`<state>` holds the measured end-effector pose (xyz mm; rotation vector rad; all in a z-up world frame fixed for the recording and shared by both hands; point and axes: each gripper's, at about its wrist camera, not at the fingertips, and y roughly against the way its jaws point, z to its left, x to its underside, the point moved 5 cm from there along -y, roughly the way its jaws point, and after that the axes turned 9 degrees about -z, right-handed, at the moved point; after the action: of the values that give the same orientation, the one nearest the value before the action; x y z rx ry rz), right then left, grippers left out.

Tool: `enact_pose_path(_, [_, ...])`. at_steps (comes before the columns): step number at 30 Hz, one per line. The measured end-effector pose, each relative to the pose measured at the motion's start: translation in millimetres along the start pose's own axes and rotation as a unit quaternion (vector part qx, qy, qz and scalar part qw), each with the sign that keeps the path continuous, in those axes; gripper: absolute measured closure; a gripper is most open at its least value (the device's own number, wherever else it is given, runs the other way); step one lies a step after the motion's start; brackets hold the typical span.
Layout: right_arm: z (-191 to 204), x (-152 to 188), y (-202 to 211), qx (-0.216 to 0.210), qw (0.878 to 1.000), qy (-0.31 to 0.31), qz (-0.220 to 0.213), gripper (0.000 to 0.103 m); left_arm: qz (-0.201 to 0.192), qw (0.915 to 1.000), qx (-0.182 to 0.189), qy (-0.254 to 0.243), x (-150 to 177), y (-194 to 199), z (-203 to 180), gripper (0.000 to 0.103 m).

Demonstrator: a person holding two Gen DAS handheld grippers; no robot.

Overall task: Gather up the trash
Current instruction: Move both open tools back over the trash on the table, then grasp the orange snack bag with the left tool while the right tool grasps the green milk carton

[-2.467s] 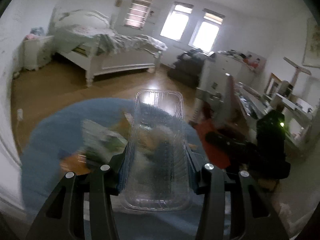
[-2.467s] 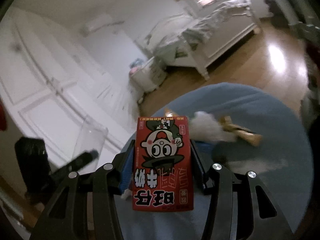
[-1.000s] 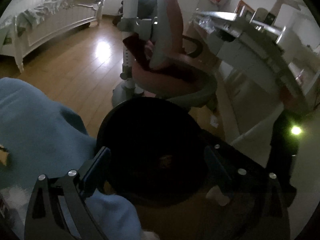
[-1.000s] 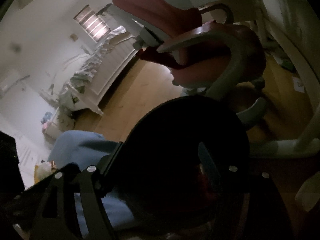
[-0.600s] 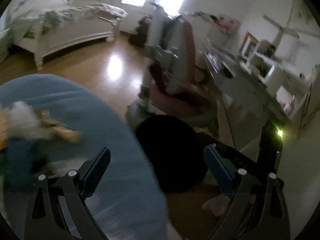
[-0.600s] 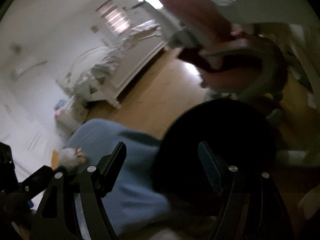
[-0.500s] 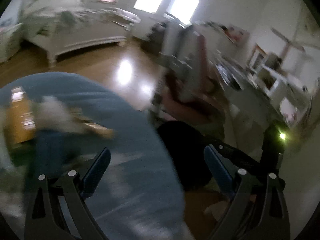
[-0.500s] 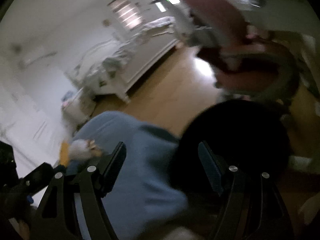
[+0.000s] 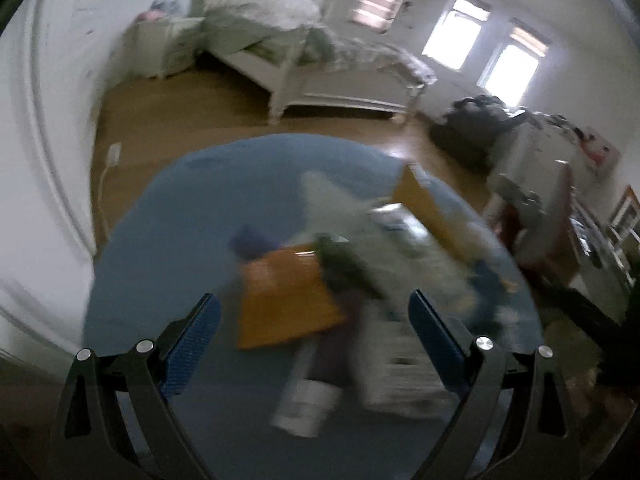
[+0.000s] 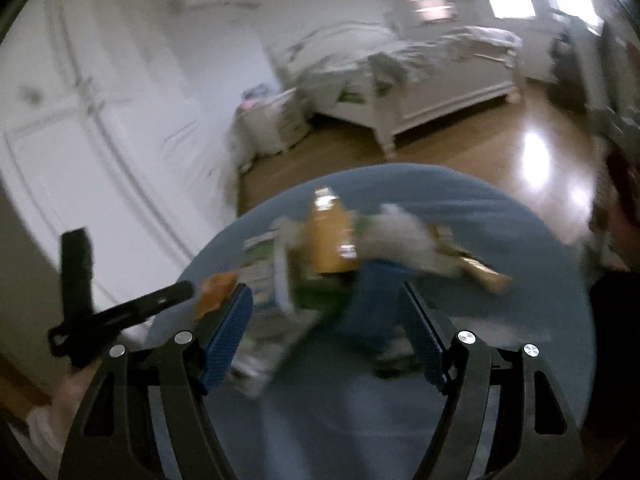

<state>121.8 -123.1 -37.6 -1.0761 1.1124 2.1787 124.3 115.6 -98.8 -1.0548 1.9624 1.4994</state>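
A pile of trash lies on a round table with a blue cloth (image 9: 180,216). In the blurred left wrist view I see an orange packet (image 9: 284,296), a dark bottle with a white end (image 9: 312,388), white crumpled paper (image 9: 332,196) and an orange box (image 9: 428,208). My left gripper (image 9: 314,344) is open and empty just above the pile. In the right wrist view the blue cloth (image 10: 520,240) holds an orange bottle (image 10: 330,240), white tissue (image 10: 396,232) and a golden wrapper (image 10: 472,264). My right gripper (image 10: 324,336) is open and empty over it. The left gripper (image 10: 120,312) shows at left.
A white bed (image 9: 320,56) stands at the back on the wooden floor (image 9: 168,132). White wardrobe doors (image 10: 80,128) are at left. A nightstand (image 10: 272,120) sits beside the bed. A red chair (image 9: 536,220) and desk clutter are at right.
Both grippers let go of the clear tray and red carton over the black bin, then swung left, back over the blue table and its trash pile. Both are now open and empty.
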Motion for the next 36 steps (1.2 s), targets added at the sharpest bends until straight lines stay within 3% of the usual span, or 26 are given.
enact_pose_path(4, [42.6,5.3,-34.6,-0.003,0.998,0.057,0.026,0.029,0.028,0.9996,0.001,-0.001,1.5,-19.7,18.2,0.01])
enact_pose_path(10, [64.2,11.5,-74.4,0.023,0.994,0.094,0.059,0.029,0.049,0.9986,0.007,-0.017,4.9,-40.0,19.6,0.011])
enact_pose_path(17, [69.8,27.3,-97.1,0.037,0.988,0.12,0.087,0.029,0.046,0.9974,-0.032,-0.046,4.1,-43.1,26.1,0.039])
enact_pose_path(18, [71.7,29.3,-101.2,0.038,0.988,0.123,0.088,0.03,0.045,0.9974,-0.034,-0.045,3.8,-41.8,26.6,0.042])
enact_pose_path(21, [76.3,32.4,-114.3,0.048,0.985,0.136,0.099,0.051,0.037,0.9983,-0.033,-0.032,2.9,-37.8,33.2,0.049])
enact_pose_path(22, [77.8,33.1,-115.1,0.048,0.985,0.136,0.097,0.052,0.035,0.9986,-0.031,-0.025,4.0,-36.0,34.5,0.051])
enact_pose_path(26, [72.6,26.9,-101.6,0.013,0.992,0.097,0.079,0.053,0.023,0.9997,-0.008,0.003,5.5,-23.8,40.1,0.054])
enact_pose_path(30, [52.9,12.7,-72.1,-0.031,0.998,0.019,0.056,0.053,-0.006,0.9999,0.012,0.01,1.9,-2.9,33.4,0.054])
enact_pose_path(36, [19.2,-6.0,-13.8,-0.053,0.997,-0.048,0.01,0.053,-0.048,0.9975,0.05,-0.007,-16.3,38.1,-8.1,0.054])
